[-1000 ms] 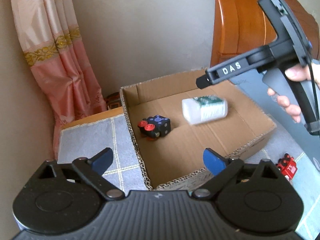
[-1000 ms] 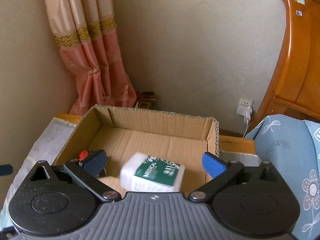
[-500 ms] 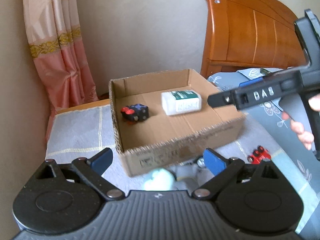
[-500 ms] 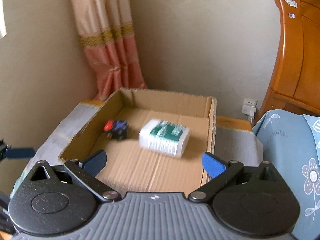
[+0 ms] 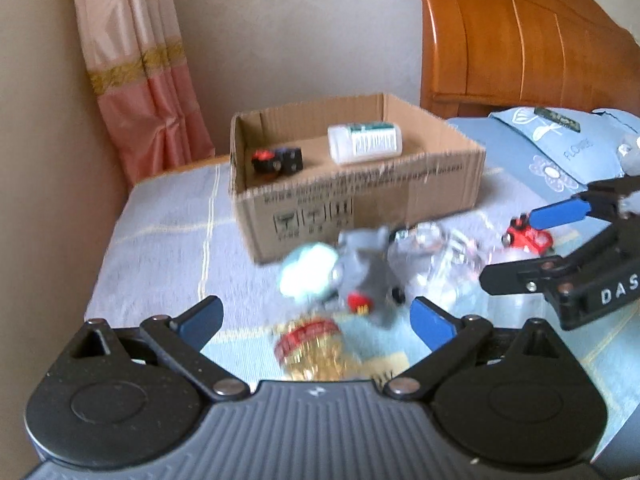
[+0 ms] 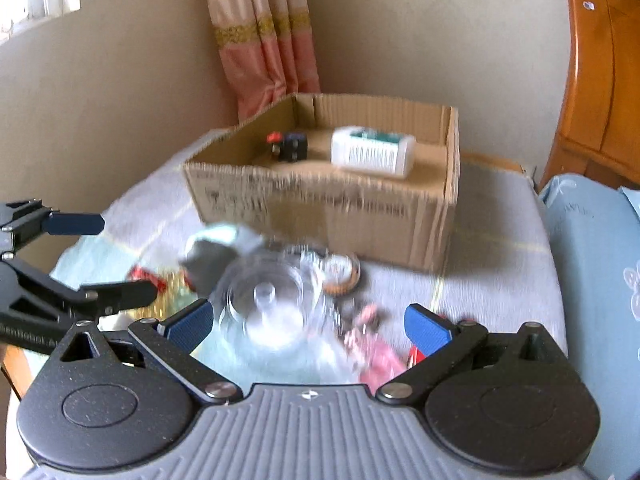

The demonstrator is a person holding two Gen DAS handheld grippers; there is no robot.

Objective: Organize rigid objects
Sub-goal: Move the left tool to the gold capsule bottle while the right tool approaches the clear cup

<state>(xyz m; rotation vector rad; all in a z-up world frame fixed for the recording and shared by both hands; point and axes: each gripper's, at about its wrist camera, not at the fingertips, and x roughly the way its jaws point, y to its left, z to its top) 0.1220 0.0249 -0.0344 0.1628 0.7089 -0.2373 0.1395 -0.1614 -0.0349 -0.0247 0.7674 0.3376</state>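
Observation:
A cardboard box [image 5: 360, 196] [image 6: 320, 204] stands on the bed. Inside it lie a white bottle with a green label [image 5: 364, 143] [image 6: 372, 152] and a black cube with red knobs [image 5: 278, 160] [image 6: 288, 146]. In front of the box is a blurred pile: a grey toy [image 5: 366, 276], a pale ball [image 5: 308, 276], a gold-and-red packet [image 5: 312, 350], a clear plastic container [image 6: 272, 308] and a red toy car [image 5: 528, 236]. My left gripper [image 5: 316, 322] is open and empty above the pile. My right gripper [image 6: 308, 324] is open and empty over the clear container.
A grey-blue checked cover [image 5: 168, 232] lies on the bed. A wooden headboard [image 5: 520, 40] and a blue floral pillow [image 5: 560, 152] are at the right. A pink curtain [image 5: 136, 72] and a beige wall are behind the box.
The white bottle has dropped out of the right gripper and now lies in the box. Both grippers have pulled back from the box to the pile in front of it.

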